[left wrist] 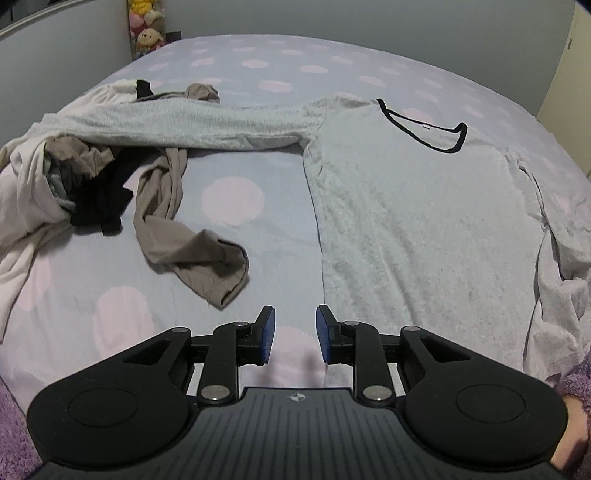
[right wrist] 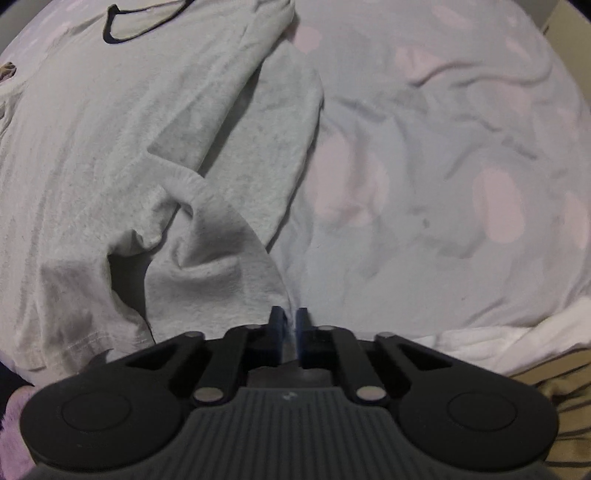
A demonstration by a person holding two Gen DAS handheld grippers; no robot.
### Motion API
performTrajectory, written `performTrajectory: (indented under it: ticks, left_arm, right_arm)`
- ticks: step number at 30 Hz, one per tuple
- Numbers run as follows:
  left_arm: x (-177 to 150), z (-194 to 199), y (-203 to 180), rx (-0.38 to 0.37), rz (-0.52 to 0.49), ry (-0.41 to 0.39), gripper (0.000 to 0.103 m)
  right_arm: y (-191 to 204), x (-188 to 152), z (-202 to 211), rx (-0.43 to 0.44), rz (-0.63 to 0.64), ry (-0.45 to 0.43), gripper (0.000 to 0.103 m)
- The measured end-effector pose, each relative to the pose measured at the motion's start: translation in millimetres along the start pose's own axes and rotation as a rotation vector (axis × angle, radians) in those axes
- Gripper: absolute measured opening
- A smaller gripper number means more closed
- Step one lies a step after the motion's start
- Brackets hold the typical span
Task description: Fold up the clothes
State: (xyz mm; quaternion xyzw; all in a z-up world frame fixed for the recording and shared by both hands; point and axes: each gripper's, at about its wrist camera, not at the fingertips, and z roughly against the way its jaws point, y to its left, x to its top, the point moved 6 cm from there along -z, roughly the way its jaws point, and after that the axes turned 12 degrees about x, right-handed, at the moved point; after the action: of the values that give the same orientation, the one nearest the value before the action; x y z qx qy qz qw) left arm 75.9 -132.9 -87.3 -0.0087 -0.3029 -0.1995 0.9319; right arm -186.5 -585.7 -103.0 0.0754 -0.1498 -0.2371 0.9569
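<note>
A light grey long-sleeved shirt (left wrist: 406, 206) with a black-trimmed neckline (left wrist: 421, 129) lies flat on the bed, one sleeve (left wrist: 177, 125) stretched out to the left. My left gripper (left wrist: 294, 334) is open and empty, just above the sheet near the shirt's lower left edge. In the right wrist view the same shirt (right wrist: 110, 155) fills the left half, with its right sleeve (right wrist: 229, 240) bunched and folded. My right gripper (right wrist: 291, 328) is shut on the end of that sleeve, a strip of grey fabric pinched between the blue pads.
A pile of other clothes (left wrist: 74, 173), white, black and taupe, lies at the left, with a taupe garment (left wrist: 192, 254) trailing toward me. The bed sheet (right wrist: 443, 166) is pale blue with pink spots. Plush toys (left wrist: 147, 29) sit in the far left corner.
</note>
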Motion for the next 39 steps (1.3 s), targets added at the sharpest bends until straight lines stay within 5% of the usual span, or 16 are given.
performTrajectory:
  ticks: [8, 21, 27, 39]
  left_arm:
    - [-1.7, -10.0, -5.8, 0.005, -0.004, 0.033, 0.022]
    - [3.1, -24.9, 0.0, 0.056, 0.032, 0.115, 0.022]
    - [9.8, -35.5, -2.5, 0.096, 0.014, 0.160, 0.022]
    - [29.6, -57.0, -18.0, 0.155, -0.036, 0.227, 0.022]
  right_arm:
    - [-25.2, 31.3, 79.5, -0.033, -0.034, -0.163, 0.004]
    - [-123.8, 124.7, 198.3, -0.249, -0.128, -0.354, 0.004]
    - [-203.5, 134.7, 189.5, -0.330, -0.269, -0.338, 0.003]
    - [-327.0, 108.1, 89.9, -0.521, -0.472, -0.109, 0.000]
